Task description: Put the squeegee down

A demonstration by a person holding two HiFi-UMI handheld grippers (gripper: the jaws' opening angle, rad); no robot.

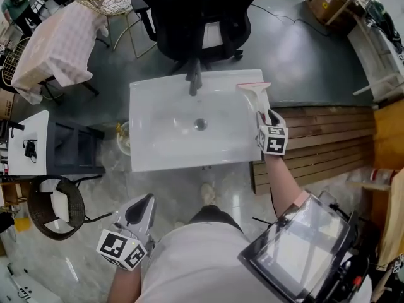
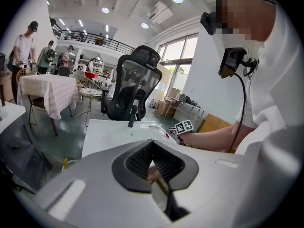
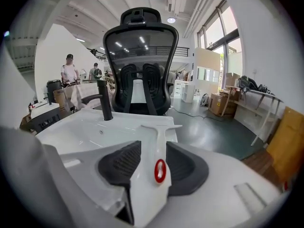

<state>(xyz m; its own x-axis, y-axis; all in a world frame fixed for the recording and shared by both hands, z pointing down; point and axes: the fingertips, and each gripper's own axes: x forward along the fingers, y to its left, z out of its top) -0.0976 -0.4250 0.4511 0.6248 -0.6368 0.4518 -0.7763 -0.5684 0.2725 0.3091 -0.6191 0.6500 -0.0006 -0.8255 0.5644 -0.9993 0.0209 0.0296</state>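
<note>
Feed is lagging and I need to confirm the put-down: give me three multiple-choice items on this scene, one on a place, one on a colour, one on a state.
1. Where is the squeegee?
A. on the floor
B. on the right side of the sink, by the right gripper
C. on the office chair

2. What colour is the faucet?
A. red
B. black
C. white

3. How do the left gripper's fingers stand?
A. together, holding nothing
B. clamped on the squeegee
C. wide apart around a cloth

Answers:
1 B: the head view shows it lying on the sink's right edge, handle towards the right gripper.
2 B: it stands dark against the white basin.
3 A: the left gripper view shows the tips meeting with nothing between them.
</note>
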